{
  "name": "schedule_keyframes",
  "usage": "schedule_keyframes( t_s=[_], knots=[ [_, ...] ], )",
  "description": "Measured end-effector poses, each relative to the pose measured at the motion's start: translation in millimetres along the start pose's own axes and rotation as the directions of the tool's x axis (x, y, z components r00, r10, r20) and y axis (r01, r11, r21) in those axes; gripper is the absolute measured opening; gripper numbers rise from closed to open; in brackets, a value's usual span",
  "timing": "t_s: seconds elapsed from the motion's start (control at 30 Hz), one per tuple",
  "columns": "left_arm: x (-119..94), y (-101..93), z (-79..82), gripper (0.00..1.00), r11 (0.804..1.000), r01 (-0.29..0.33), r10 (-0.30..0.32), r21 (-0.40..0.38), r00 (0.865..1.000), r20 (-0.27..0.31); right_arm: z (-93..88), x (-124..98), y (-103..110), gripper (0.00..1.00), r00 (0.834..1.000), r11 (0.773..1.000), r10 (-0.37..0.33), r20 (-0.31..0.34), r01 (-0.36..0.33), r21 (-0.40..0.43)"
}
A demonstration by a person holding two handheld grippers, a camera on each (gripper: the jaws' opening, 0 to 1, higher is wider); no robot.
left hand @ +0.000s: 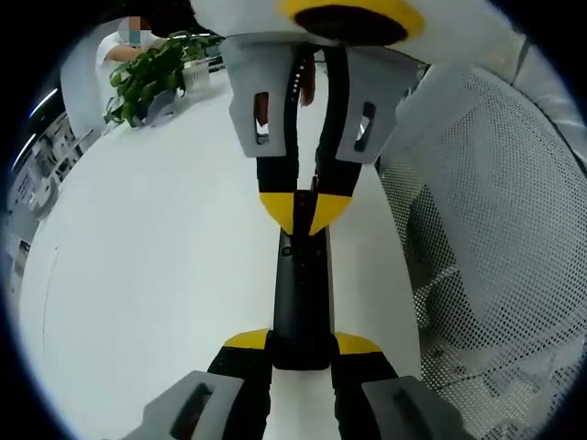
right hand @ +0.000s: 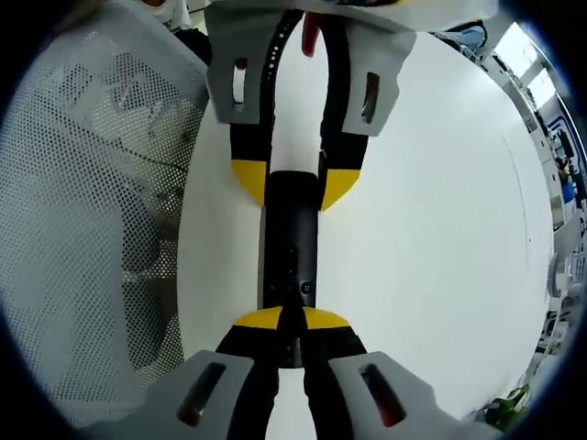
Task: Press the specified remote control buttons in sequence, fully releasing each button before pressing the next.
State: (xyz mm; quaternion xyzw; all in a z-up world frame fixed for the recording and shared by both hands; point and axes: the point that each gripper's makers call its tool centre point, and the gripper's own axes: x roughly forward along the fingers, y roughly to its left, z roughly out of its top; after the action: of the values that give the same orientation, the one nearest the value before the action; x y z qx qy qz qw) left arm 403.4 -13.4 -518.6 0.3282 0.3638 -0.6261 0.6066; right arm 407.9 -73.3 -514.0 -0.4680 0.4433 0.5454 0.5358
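I am looking along my left claw point(left hand: 301, 353) and seeing its yellow-tipped jaws pinching the near end of the black remote control point(left hand: 301, 293), one jaw on each long side. The remote is lying flat on the white counter point(left hand: 165, 275), stretching away from me toward my right claw point(left hand: 303, 209), which is coming in from the top of the left gripper view with its two yellow tips pressed together, meeting at the far end of the remote.

In the right gripper view the picture is mirrored: the right claw point(right hand: 292, 319) is rising from the bottom with its tips touching each other on top of the remote point(right hand: 292, 238), over the small buttons, while the left claw point(right hand: 293, 188) is gripping the opposite end.

A white mesh chair back point(left hand: 495, 229) is standing just beside the counter edge, and a leafy green plant point(left hand: 151, 73) is sitting well apart at the far end.
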Motion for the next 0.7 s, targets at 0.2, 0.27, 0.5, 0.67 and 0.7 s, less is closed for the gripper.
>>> schedule_keyframes(
  t_s=[0.2,0.27,0.5,0.67,0.7],
  knots=[
    [0.2,0.2,0.0,0.25,1.0,0.001,-0.001,-0.006,1.0,0.004,-0.2,2.1,2.1,0.05,0.999,0.999,-0.022,-0.029,0.021,-0.047],
    [0.3,0.4,0.0,0.25,1.0,0.001,-0.001,-0.01,1.0,0.008,0.0,2.4,0.8,0.05,0.999,0.999,-0.021,-0.042,0.02,-0.028],
    [0.4,0.5,0.2,0.25,1.0,0.001,-0.001,-0.013,1.0,0.013,-2.7,-2.0,0.7,0.05,0.995,0.999,-0.029,0.099,0.025,0.049],
    [0.5,0.5,0.2,0.25,1.0,0.001,-0.001,-0.015,1.0,0.015,-1.0,-1.8,0.6,0.04,0.993,0.999,-0.028,0.113,0.024,0.036],
    [0.4,0.5,0.2,0.25,1.0,0.002,-0.001,-0.016,1.0,0.016,-0.9,-1.8,0.6,0.04,0.993,0.999,-0.027,0.112,0.023,0.031]
  ],
)
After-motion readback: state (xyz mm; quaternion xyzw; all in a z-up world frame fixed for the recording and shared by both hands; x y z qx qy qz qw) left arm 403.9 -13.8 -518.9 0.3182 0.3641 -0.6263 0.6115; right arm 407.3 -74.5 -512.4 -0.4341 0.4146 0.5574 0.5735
